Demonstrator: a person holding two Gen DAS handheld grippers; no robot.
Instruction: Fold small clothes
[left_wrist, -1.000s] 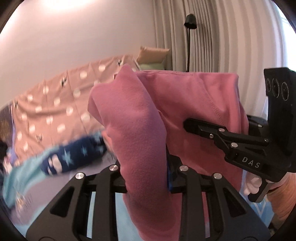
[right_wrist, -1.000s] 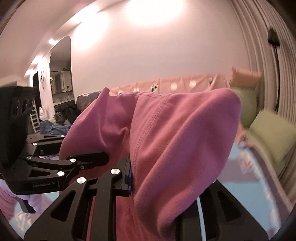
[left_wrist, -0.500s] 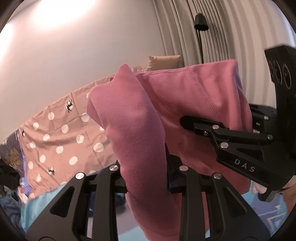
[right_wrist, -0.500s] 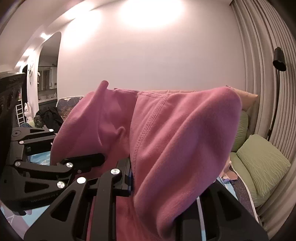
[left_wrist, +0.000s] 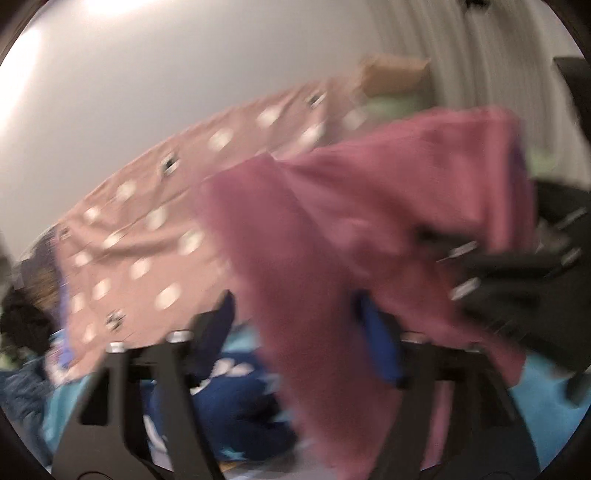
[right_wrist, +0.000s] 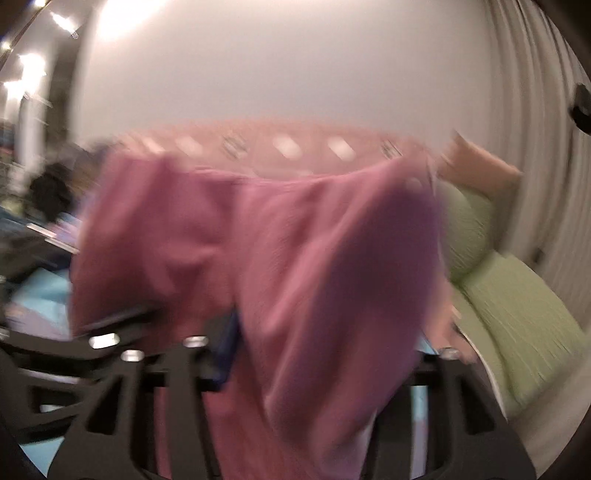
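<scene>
Pink fleece garment (left_wrist: 369, 229) spans both tongs, top edge stretched between them; we judge this spread readies laying it on turquoise bed sheet (left_wrist: 546, 391) below. Left tongs (left_wrist: 295, 325) and right tongs (right_wrist: 317, 343) opening, cloth still between jaws, apparently slipping free. Both tilt downward, side by side. Frames blurred.
</scene>
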